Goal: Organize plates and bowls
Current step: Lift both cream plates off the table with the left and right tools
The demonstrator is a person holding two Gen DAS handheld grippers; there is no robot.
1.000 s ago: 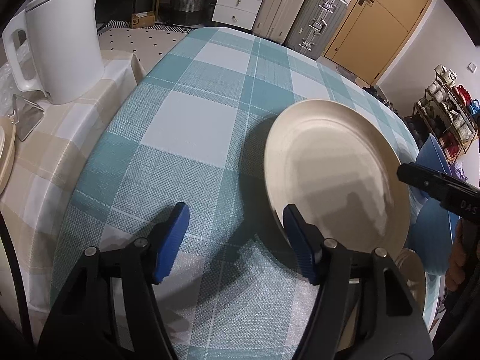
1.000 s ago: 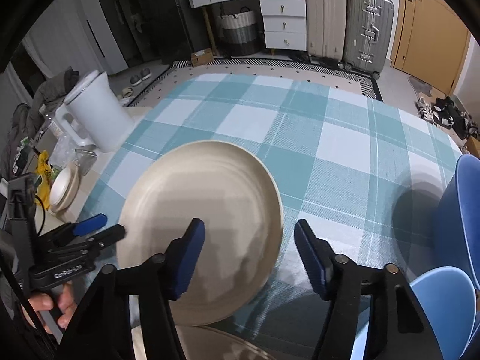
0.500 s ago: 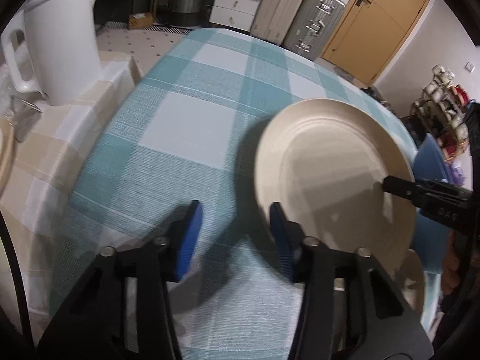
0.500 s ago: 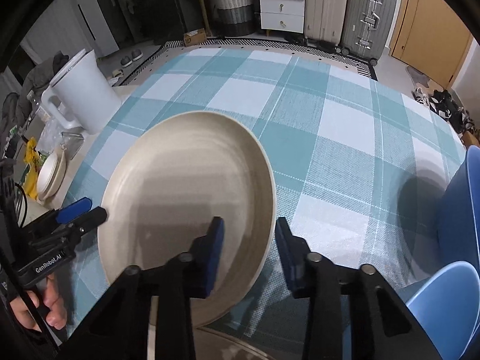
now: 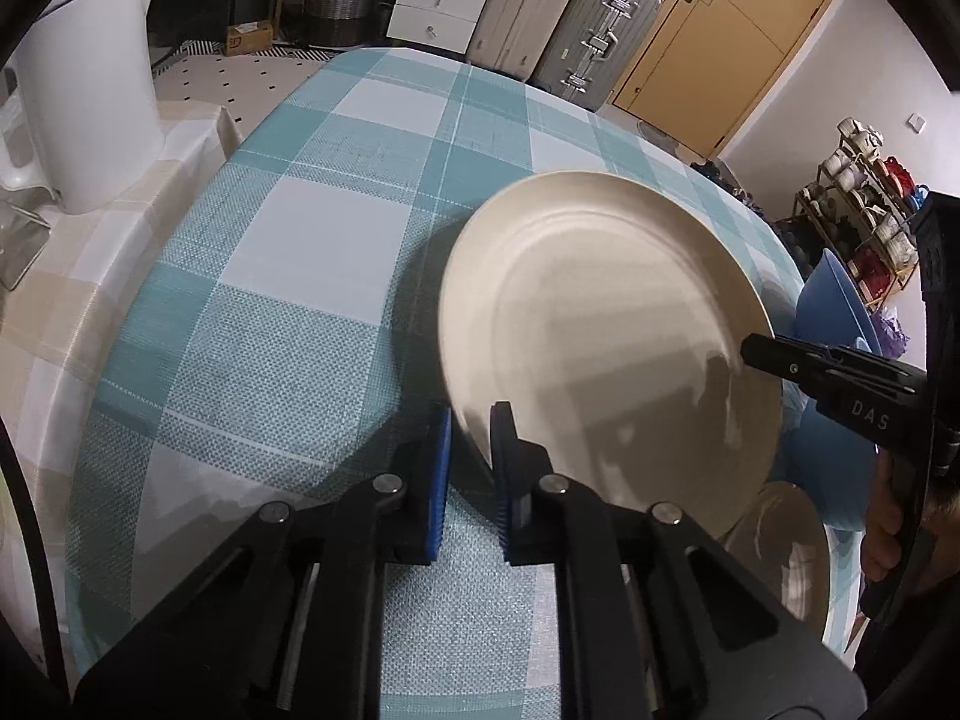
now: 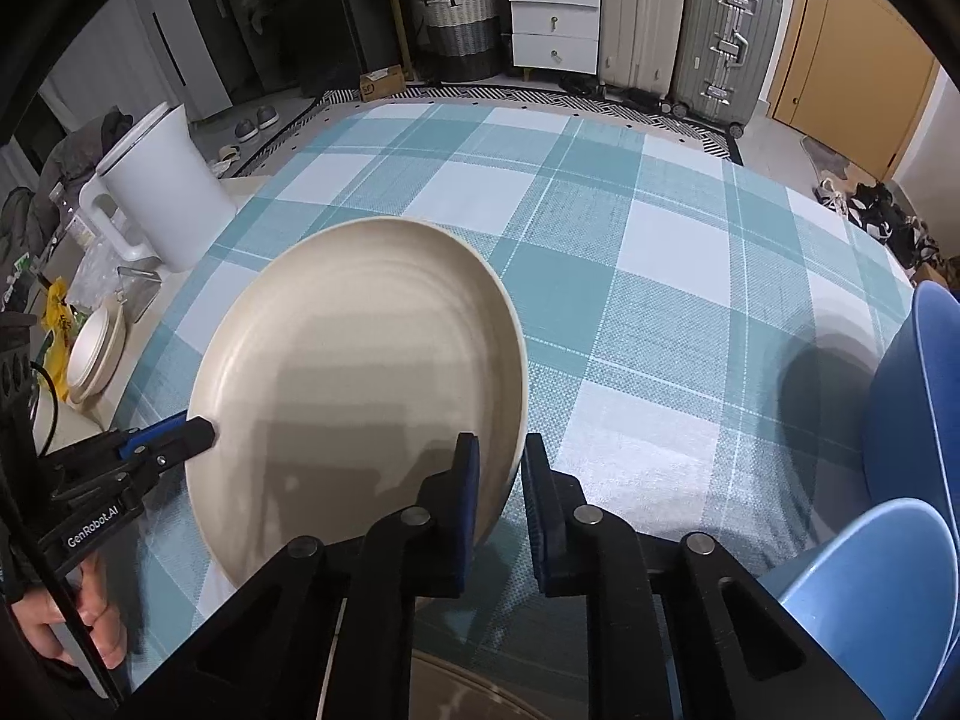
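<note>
Plate: a cream plate (image 6: 360, 384) is hanging tilted above the teal checked tablecloth (image 6: 630, 276).
Left tongs: the left gripper (image 5: 470, 429), having just been closing, is clenching the rim at the plate's seven o'clock.
Right tongs: the right gripper (image 6: 501, 462), likewise just closed, is gripping the opposite rim at four o'clock.
Key relation: the plate is spanning between both hands, neither nearer.
Nearby: blue bowls (image 6: 888, 588) are waiting at three o'clock.

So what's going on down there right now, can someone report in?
Left tongs and right tongs have just closed on opposite rims of the round cream plate. Plate tilted above the teal checked tablecloth. Blue bowls sit alongside, clear.
</note>
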